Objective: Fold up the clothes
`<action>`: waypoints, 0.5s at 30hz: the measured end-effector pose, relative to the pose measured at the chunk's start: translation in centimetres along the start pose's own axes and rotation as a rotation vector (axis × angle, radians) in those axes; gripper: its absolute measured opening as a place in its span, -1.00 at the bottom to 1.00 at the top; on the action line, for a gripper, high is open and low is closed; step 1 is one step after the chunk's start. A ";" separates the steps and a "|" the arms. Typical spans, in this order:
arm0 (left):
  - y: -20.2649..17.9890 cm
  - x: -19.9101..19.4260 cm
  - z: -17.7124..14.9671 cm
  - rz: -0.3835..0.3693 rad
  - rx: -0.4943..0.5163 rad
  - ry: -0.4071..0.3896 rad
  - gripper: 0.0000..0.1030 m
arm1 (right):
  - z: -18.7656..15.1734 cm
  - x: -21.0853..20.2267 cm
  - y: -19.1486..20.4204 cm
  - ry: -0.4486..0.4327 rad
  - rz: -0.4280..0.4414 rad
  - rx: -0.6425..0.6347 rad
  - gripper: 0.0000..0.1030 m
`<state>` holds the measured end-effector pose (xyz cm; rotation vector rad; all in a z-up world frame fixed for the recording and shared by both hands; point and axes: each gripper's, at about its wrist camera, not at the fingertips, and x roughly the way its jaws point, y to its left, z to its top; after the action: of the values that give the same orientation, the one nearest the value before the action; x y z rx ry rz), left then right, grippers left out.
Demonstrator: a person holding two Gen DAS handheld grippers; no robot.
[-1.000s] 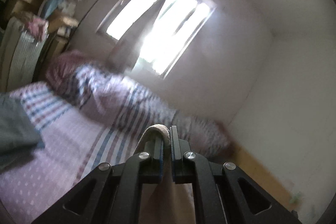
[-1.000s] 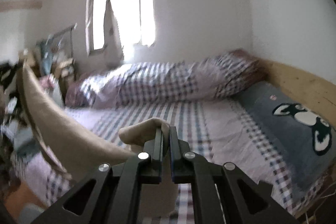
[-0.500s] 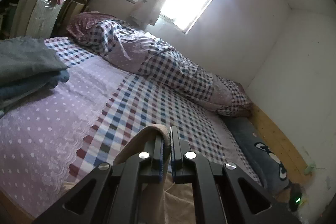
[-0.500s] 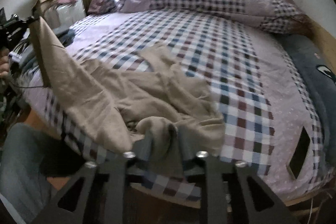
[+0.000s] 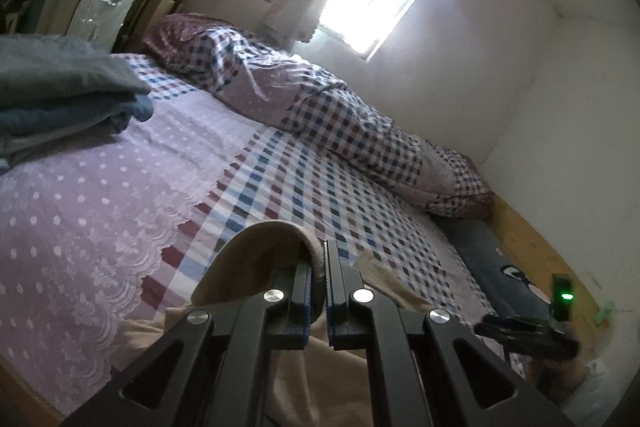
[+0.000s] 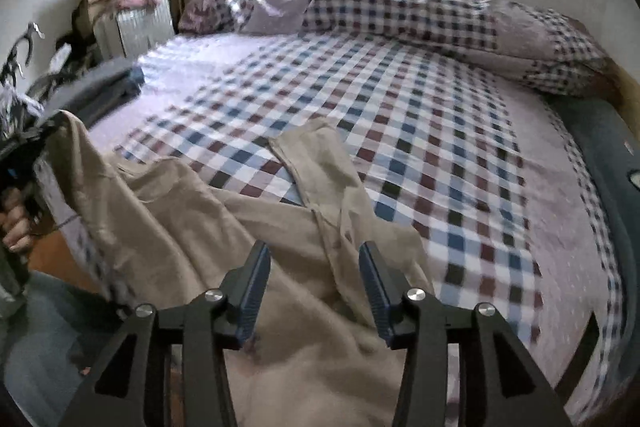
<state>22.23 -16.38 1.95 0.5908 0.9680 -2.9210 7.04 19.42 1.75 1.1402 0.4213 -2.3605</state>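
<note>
My left claw [image 5: 318,277] pinches the beige garment [image 6: 224,227] at the checked bed [image 6: 420,115] edge; my right claw [image 6: 314,281] is opening above the cloth.

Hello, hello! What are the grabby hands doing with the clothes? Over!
Left gripper shut on beige garment. Right gripper opening, garment loose on bed. Nothing in the way.

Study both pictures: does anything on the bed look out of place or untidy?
The beige garment lies crumpled over the bed's near edge, one corner pinched up by the left gripper. The checked duvet is bunched against the far wall.
</note>
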 end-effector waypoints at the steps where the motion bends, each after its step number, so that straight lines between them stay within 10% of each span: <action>1: 0.3 0.0 0.0 0.001 -0.007 -0.002 -0.92 | 0.4 1.2 -0.4 0.011 -0.022 0.007 -0.04; 13: 2.2 0.2 0.4 0.006 -0.038 0.001 -0.92 | 3.5 11.7 -2.6 0.152 -0.004 0.043 -0.07; 15: 2.1 0.3 0.3 0.006 -0.033 0.003 -0.92 | 3.7 12.2 -2.8 0.154 -0.012 0.040 -0.56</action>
<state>22.14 -18.23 0.88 0.5953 1.0110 -2.8940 -3.40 16.59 -5.52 1.3475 0.4357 -2.3087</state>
